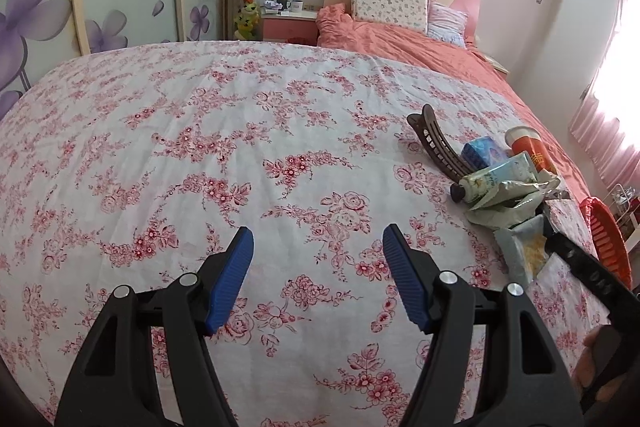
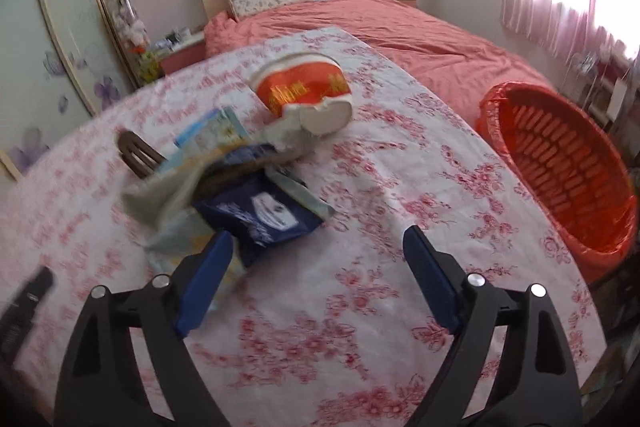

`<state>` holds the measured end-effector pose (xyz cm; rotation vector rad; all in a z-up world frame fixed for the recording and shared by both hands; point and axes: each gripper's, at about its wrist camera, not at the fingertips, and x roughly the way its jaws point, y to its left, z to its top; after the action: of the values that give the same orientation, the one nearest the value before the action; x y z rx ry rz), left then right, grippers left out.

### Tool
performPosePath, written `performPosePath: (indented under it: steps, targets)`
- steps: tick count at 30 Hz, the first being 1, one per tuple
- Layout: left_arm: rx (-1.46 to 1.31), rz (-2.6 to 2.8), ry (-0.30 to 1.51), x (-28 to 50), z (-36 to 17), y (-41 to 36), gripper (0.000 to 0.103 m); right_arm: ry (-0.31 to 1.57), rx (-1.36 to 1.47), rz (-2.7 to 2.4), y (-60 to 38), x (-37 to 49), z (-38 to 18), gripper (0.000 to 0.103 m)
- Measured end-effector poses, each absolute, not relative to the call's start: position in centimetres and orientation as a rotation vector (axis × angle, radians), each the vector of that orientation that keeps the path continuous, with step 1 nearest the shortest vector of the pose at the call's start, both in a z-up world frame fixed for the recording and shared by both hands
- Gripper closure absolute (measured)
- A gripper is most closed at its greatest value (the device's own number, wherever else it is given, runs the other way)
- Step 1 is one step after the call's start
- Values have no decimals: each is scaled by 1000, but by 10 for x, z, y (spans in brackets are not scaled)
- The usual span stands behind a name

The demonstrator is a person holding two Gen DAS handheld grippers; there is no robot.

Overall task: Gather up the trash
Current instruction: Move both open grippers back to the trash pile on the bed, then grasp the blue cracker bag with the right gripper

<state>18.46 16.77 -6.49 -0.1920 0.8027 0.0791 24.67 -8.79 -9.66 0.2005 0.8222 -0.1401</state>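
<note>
The left gripper (image 1: 318, 247) hangs over the flowered sheet (image 1: 200, 147) with its blue pads apart and nothing between them; the litter lies well off to its right, past the right pad. The right gripper (image 2: 318, 259) also stands with its pads wide apart and bare sheet between them; its left pad (image 2: 208, 283) overlaps the near edge of the litter pile in the picture, though whether it touches cannot be told. Just ahead of that pad lies a dark blue packet (image 2: 260, 215) with a white label, its print too blurred to read; beyond it are a crumpled pale wrapper (image 2: 160, 195), a light blue carton (image 2: 212, 135) and a brown hair claw (image 2: 136, 155). Further ahead lies a tipped paper cup (image 2: 308, 95) with a red band bearing gold characters, unreadable here. From the left wrist a cream tube (image 1: 492, 179) with a dark cap shows in the same pile; its lettering is too small to read. To the right gripper's right, off the bed edge, stands a red slotted basket (image 2: 560, 167) lined with a red bag.
</note>
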Motion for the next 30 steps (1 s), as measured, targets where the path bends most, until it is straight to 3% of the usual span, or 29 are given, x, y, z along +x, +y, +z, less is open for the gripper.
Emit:
performPosePath:
  steps: [7, 16, 27, 30]
  targets:
    - [-186, 86, 807, 183, -65, 171, 36, 850, 187, -123, -50, 271, -98, 9]
    - [-181, 73, 819, 186, -69, 172, 36, 895, 132, -155, -66, 266, -113, 14]
    - [-152, 0, 822, 191, -67, 141, 36, 881, 209, -129, -129, 266, -110, 37]
    - [-142, -40, 821, 193, -64, 127, 36, 893, 198, -130, -132, 271, -112, 51]
